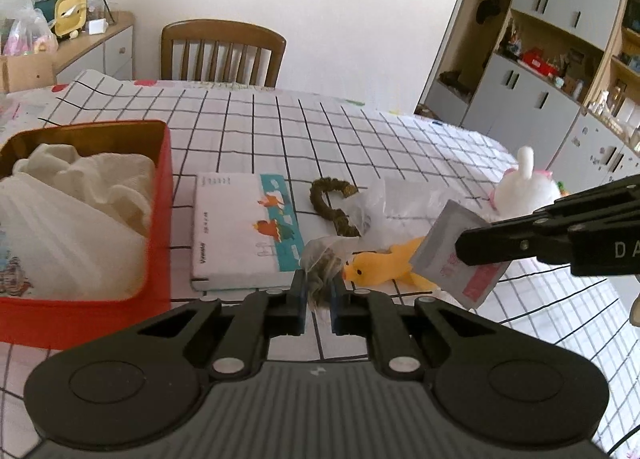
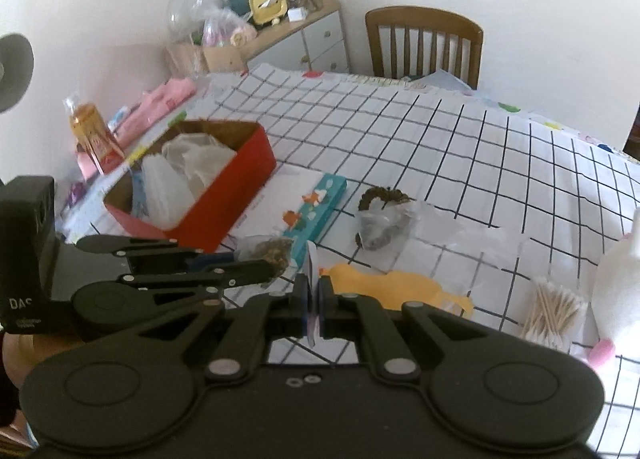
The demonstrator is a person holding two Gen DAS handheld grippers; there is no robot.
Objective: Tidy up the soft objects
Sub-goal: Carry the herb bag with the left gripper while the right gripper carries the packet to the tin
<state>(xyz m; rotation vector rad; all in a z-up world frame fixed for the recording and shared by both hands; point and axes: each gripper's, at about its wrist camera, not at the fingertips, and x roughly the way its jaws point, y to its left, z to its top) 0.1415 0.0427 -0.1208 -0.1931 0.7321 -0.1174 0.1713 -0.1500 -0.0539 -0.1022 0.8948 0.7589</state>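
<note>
Both tools loaded above the checked tabletop (image 1: 280, 131)

Left tool (image 1: 319, 295) clamps a clear pouch of brown fluff (image 1: 322, 273); right tool (image 2: 314, 299) pinches a flat grey-and-pink sachet (image 1: 460, 255). Carry both level to the red box (image 1: 162, 195), frame left.

Booklet (image 1: 240, 227) lies between red box (image 1: 160, 219) and yellow duck (image 1: 384, 265).

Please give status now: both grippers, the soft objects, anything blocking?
Left gripper shut on brown fluff bag. Right gripper shut on grey-pink sachet. Red box open, partly full. Yellow duck, book lie below; nothing blocking.
</note>
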